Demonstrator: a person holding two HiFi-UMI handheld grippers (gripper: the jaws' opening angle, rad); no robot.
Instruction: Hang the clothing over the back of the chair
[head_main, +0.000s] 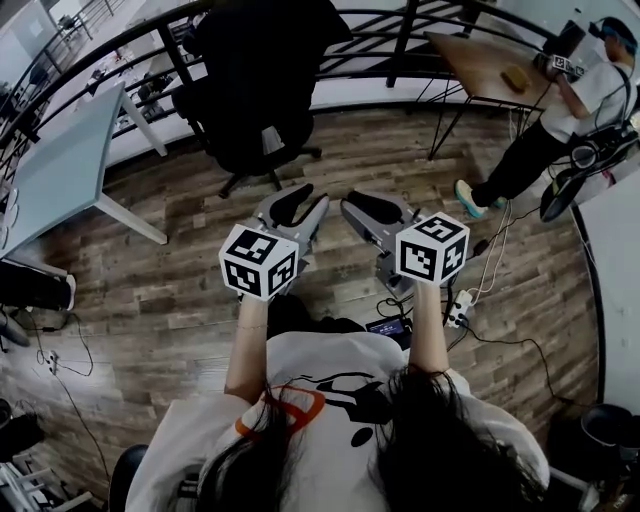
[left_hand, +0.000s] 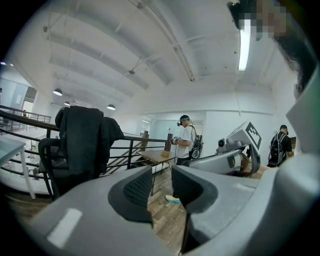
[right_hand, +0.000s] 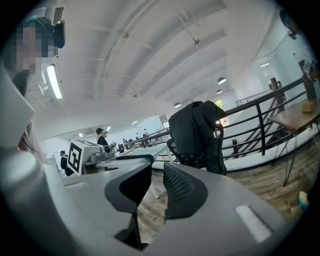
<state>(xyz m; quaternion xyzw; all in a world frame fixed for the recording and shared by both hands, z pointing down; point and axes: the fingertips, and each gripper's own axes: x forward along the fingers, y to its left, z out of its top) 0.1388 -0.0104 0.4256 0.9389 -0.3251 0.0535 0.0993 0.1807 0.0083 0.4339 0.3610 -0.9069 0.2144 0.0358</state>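
A black garment (head_main: 262, 40) hangs over the back of a black office chair (head_main: 255, 135) at the top middle of the head view. It also shows as the garment (left_hand: 85, 140) at the left of the left gripper view and as the garment (right_hand: 194, 131) on the chair (right_hand: 176, 149) in the right gripper view. My left gripper (head_main: 303, 200) and right gripper (head_main: 372, 205) are held side by side over the wood floor, short of the chair. The left gripper (left_hand: 161, 187) has a narrow gap between its pads with nothing in it. So does the right gripper (right_hand: 157, 187).
A pale table (head_main: 60, 170) stands to the left and a black railing (head_main: 400, 40) runs behind the chair. A person (head_main: 570, 110) stands at a wooden table (head_main: 490, 65) at top right. Cables and a power strip (head_main: 460, 305) lie on the floor by my right arm.
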